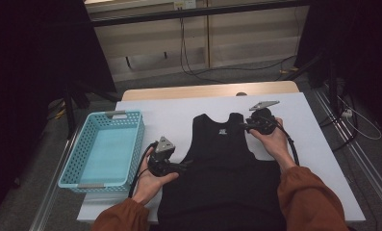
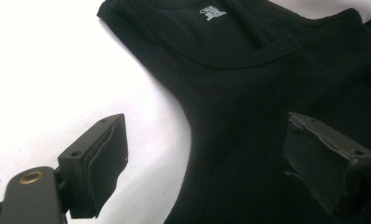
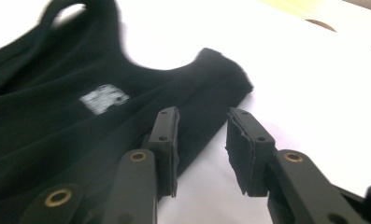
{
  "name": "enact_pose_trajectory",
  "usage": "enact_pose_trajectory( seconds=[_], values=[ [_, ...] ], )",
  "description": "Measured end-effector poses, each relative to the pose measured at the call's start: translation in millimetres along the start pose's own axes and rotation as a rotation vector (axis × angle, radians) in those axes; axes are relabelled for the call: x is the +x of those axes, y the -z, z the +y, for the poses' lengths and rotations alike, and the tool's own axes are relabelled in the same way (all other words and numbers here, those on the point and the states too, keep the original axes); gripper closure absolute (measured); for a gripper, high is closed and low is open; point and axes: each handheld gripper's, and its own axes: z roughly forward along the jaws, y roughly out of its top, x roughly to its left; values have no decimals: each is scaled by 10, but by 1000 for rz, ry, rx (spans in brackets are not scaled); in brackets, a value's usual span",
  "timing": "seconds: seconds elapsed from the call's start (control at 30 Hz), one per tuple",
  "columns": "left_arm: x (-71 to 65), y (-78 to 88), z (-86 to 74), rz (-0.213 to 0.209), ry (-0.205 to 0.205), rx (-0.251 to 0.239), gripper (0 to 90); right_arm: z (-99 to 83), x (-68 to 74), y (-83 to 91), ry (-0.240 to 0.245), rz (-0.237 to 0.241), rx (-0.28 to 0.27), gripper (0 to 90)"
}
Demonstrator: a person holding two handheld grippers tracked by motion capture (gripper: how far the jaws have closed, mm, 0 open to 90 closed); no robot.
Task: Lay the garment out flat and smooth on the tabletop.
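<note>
top: black tank top (image 1: 222,163) lying flat on the white table (image 1: 179,113), neck end away from the person, hem at the near edge.
left claw (image 1: 183,166): at the top's left side below the armhole, jaws wide apart over the cloth edge, holding nothing.
right claw (image 1: 244,126): at the top's right shoulder strap, jaws partly open astride its edge, not gripping.
basket (image 1: 104,150): blue, left of the top.

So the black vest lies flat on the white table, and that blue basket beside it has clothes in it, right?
Not quite: the high view shows the basket empty. The vest does lie flat on the table, with the basket beside it.
</note>
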Motion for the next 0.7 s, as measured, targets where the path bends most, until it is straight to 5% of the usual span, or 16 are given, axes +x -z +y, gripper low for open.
enact_pose_trajectory(
  seconds=[0.43, 0.7],
  values=[
    [-12, -18, -22, -4, -13, 9, 148, 59, -114, -327, -63, -28, 27, 565],
    [-3, -34, -27, -4, -15, 14, 148, 146, -153, -471, -104, 2, 17, 535]
  ],
)
